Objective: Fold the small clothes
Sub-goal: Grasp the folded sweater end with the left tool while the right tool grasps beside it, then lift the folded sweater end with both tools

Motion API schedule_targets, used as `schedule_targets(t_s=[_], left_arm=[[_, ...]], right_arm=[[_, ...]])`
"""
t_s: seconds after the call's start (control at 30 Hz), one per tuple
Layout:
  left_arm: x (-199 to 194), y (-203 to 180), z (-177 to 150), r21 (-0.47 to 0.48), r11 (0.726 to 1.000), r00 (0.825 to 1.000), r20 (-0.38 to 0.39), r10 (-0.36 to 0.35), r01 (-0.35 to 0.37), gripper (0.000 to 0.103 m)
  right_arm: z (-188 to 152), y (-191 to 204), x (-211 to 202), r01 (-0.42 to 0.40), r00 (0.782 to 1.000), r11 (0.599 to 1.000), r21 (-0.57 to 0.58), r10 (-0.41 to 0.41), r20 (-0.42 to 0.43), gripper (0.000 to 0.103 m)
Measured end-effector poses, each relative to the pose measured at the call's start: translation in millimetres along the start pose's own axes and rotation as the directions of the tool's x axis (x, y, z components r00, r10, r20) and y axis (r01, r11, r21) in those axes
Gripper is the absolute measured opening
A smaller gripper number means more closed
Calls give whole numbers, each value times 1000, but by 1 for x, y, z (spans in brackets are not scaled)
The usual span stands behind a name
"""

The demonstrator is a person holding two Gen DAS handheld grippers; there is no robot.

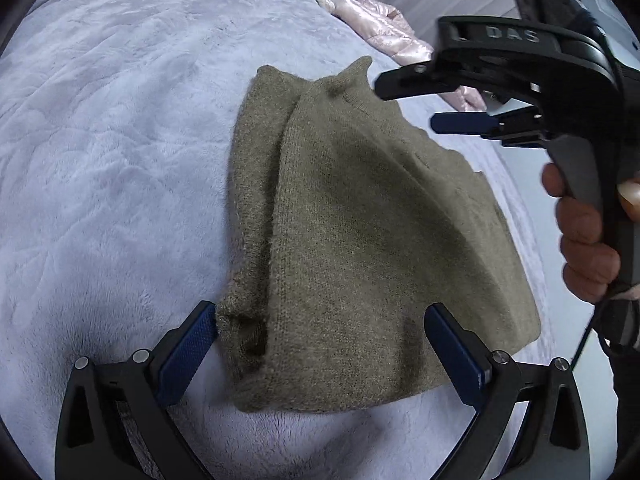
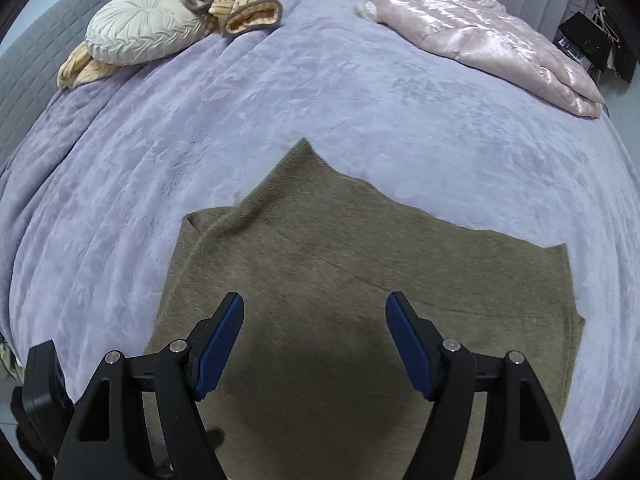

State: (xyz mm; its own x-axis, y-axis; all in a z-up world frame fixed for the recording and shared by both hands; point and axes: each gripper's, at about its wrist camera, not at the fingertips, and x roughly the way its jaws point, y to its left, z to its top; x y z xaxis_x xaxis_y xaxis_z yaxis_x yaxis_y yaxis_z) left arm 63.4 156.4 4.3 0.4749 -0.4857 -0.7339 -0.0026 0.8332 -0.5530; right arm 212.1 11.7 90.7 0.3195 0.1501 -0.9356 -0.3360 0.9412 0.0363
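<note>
An olive-brown knitted garment (image 1: 360, 240) lies partly folded on the lilac bedspread (image 1: 100, 160); it also fills the lower middle of the right wrist view (image 2: 360, 280). My left gripper (image 1: 320, 320) is open, its blue pads at either side of the garment's near edge, holding nothing. My right gripper (image 2: 314, 312) is open and hovers above the garment's middle. The right gripper also shows in the left wrist view (image 1: 404, 102), open, held by a hand above the garment's far right corner.
A shiny pink padded jacket (image 2: 500, 40) lies at the far right of the bed. A round cream cushion (image 2: 148, 28) and peach-and-brown clothes (image 2: 244, 4) lie at the far left by a grey headboard (image 2: 32, 60). Lilac bedspread (image 2: 320, 100) surrounds the garment.
</note>
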Motion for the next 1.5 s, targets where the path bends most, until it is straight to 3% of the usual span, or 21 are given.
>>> schedule_targets(t_s=[0.33,0.53,0.6,0.7,0.8,0.83,0.87,0.9,0.93,0.97,1.03,1.27,1.4,1.5], left_arm=[[1,15,11,-69,982,984,29,-177,178,101],[-1,32,11,-114,956,962,80,-261,269,101],[-1,29,9,-88,966,968,81,-236,243,99],[0,22,7,-52,978,977,80,-199,203,93],[3,19,8,-71,977,977,82,-197,203,57],[5,23,8,-91,973,976,75,-205,212,44],[6,27,9,-112,968,974,71,-217,224,41],[6,28,9,-120,967,973,73,-218,225,40],[5,26,9,-118,969,975,74,-208,215,40],[4,22,9,-108,974,979,77,-190,198,39],[-1,12,7,-81,984,985,76,-155,161,33],[-13,-24,11,-19,1000,998,65,-21,22,31],[-14,-49,22,54,994,993,71,94,-98,31],[-15,-68,26,75,986,988,63,144,-149,31]], right_arm=[[36,54,59,5,994,1000,12,-4,-112,77],[53,77,77,8,989,1000,7,-7,-150,77],[56,81,84,12,984,1000,15,-9,-178,81],[55,89,102,87,964,995,-54,-98,-248,81],[51,94,107,89,964,989,-121,-116,-240,80],[50,94,105,87,966,987,-134,-116,-232,67],[49,92,103,102,965,983,-154,-135,-225,48],[49,89,100,106,965,981,-163,-141,-220,40],[49,84,95,95,968,983,-157,-128,-216,25],[50,78,90,70,972,988,-139,-99,-211,20],[49,68,77,23,981,994,-111,-44,-191,19],[39,48,46,-74,993,994,-86,65,-103,18],[32,39,26,-111,992,991,-78,107,-60,18],[33,31,13,-128,992,989,-80,125,-33,18]])
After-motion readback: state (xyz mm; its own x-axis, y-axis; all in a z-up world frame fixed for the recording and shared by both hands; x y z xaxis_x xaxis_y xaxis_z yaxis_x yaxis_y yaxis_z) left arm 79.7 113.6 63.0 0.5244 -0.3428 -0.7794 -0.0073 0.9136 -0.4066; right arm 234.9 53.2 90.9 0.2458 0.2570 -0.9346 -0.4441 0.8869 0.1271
